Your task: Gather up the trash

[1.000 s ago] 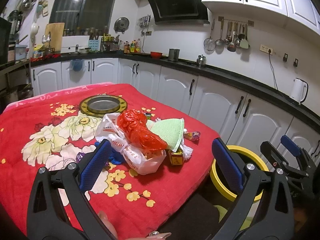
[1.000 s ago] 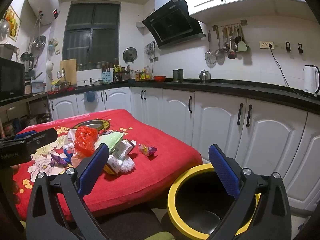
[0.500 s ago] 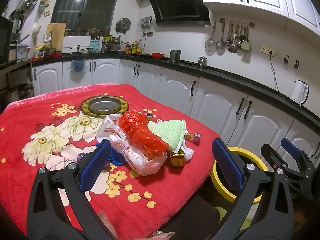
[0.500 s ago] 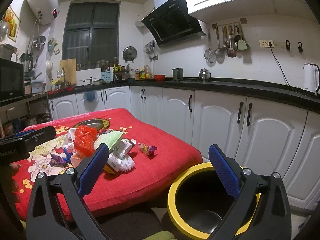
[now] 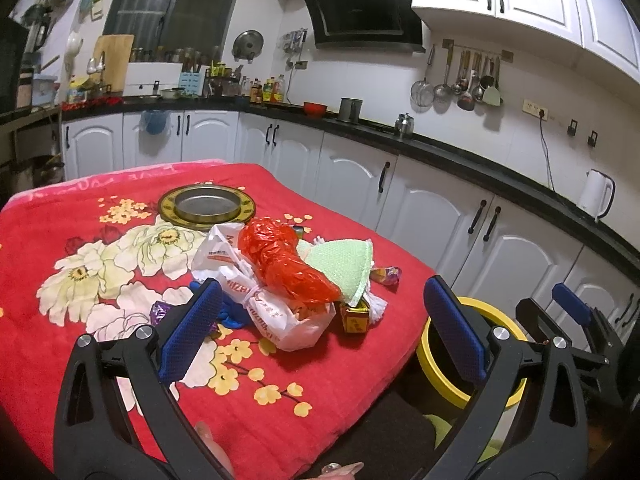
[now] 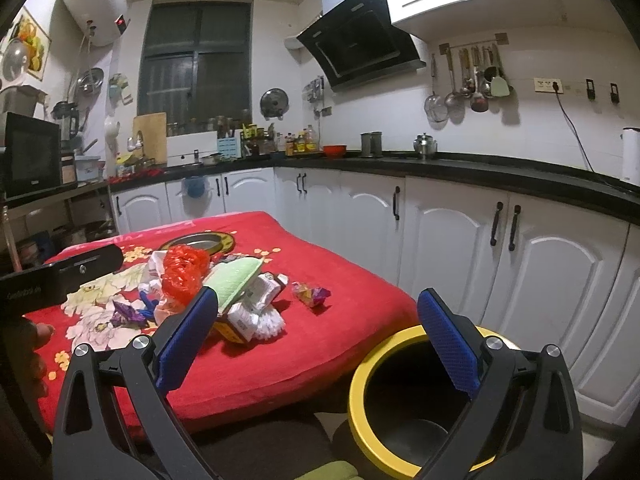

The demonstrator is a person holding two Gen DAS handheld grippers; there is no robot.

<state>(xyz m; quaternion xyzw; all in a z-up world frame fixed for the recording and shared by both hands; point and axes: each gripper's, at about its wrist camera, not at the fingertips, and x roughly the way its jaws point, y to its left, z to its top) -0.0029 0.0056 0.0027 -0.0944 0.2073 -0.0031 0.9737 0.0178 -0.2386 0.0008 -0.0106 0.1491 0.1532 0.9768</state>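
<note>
Two grippers hang over the near edge of the bench [image 5: 80, 240], both spread wide with nothing between their blue pads. The left gripper [image 5: 324, 332] points at the heap of trash in the middle of the red flowered cloth; the right gripper [image 6: 320, 340] sits lower and further right, with one finger over the cloth's edge and the other over the bin [image 6: 372, 380].

The heap is a loose pile. A crumpled red plastic bag [image 5: 284, 264] lies on top of a white plastic bag [image 5: 256, 300] with red print, and a pale green pad [image 5: 348, 264] leans against the red bag's right side. A small yellow carton [image 5: 354, 318] and a white tufted thing [image 5: 378, 306] rest at the pile's near right edge, touching it. A colourful sweet wrapper [image 5: 386, 276] lies just apart to the right, and a purple wrapper [image 6: 124, 314] lies on the left side near a scrap of blue.

Behind the pile, apart from it, a round metal dish with a gold rim [image 5: 206, 206] sits flat on the cloth.

The bin, black inside with a yellow rim, stands on the floor just beside the bench's right corner, its mouth open and upward. From where I stand its bottom looks bare.
</note>
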